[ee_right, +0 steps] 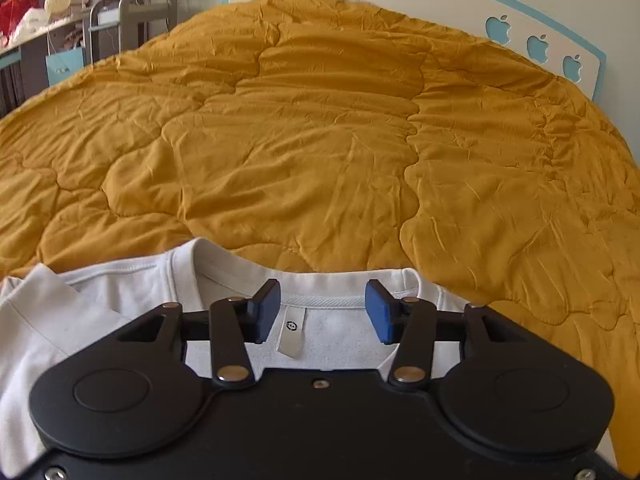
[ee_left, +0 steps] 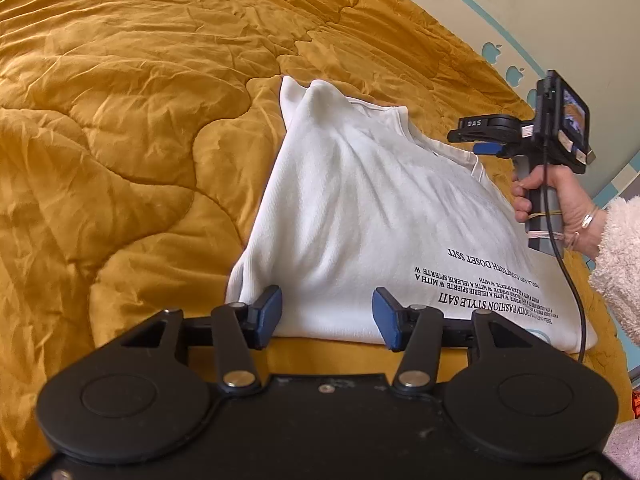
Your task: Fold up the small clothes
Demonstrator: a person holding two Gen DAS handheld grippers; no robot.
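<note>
Mustard-yellow quilted bedding [ee_right: 320, 140] covers the bed, with a white headboard [ee_right: 440, 8] cut with blue apple shapes behind it. On the quilt lies a white sweatshirt [ee_left: 360, 208], already folded in along one side, its printed text reading upside down in the left wrist view.

At the garment's near edge, the left gripper [ee_left: 326, 316] has its blue pads apart and nothing pinched between them. Over the collar the right gripper [ee_right: 322, 310] is likewise spread, the neck label [ee_right: 291, 334] showing in the gap (no cloth is caught there either). In the left wrist view a hand [ee_left: 560, 208] in a fluffy sleeve carries that right tool beside the shirt.

By my reading, one fold is finished and both tools are free, between grips. Next would be to pinch the collar end and the hem end, then bring one over the other, keeping the layers square so the tucked side does not spill out.
</note>
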